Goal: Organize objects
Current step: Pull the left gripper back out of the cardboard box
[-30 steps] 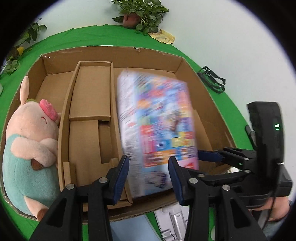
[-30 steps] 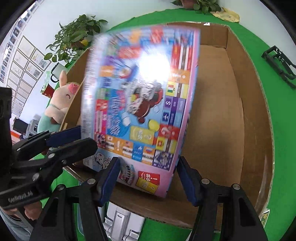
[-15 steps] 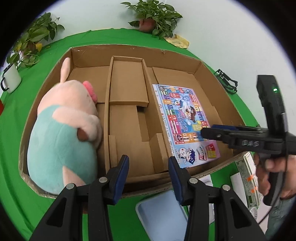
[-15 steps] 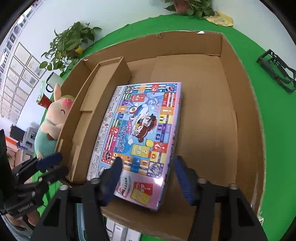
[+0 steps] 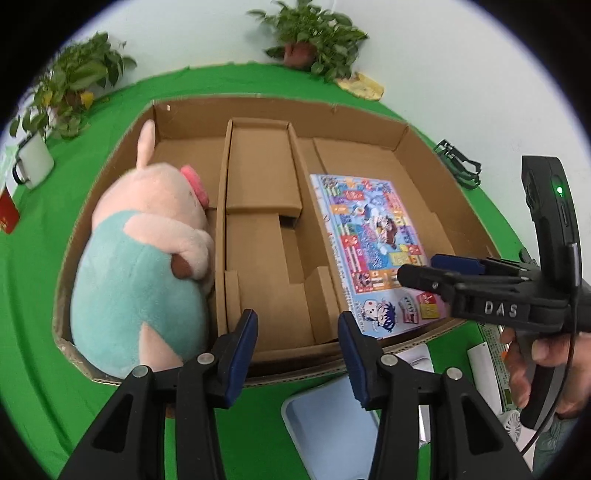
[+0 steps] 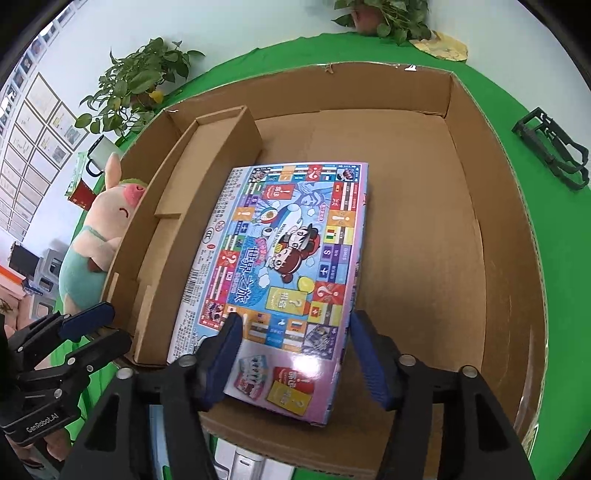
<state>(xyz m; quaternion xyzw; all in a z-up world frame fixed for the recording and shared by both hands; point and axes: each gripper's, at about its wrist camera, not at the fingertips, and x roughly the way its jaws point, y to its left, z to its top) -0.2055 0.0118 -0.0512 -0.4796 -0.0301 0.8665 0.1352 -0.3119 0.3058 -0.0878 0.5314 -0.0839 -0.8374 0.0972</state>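
Note:
A colourful board game box (image 6: 280, 266) lies flat in the right compartment of a large cardboard box (image 6: 495, 206); it also shows in the left wrist view (image 5: 373, 243). A plush pig (image 5: 144, 258) in a teal outfit lies in the left compartment. My right gripper (image 6: 293, 354) is open and empty, just above the game box's near end. My left gripper (image 5: 297, 350) is open and empty, over the cardboard box's (image 5: 417, 147) near wall by the middle divider section (image 5: 262, 206).
A pale blue flat case (image 5: 325, 432) and white paper boxes (image 5: 491, 365) lie on the green cloth in front of the cardboard box. A black plastic holder (image 6: 554, 147) sits to the right. Potted plants (image 5: 314, 33), a white mug (image 5: 33, 162) stand behind.
The game box was lowered from the air into the right compartment and let go. My right gripper stays open above it. My left gripper pulled back and left.

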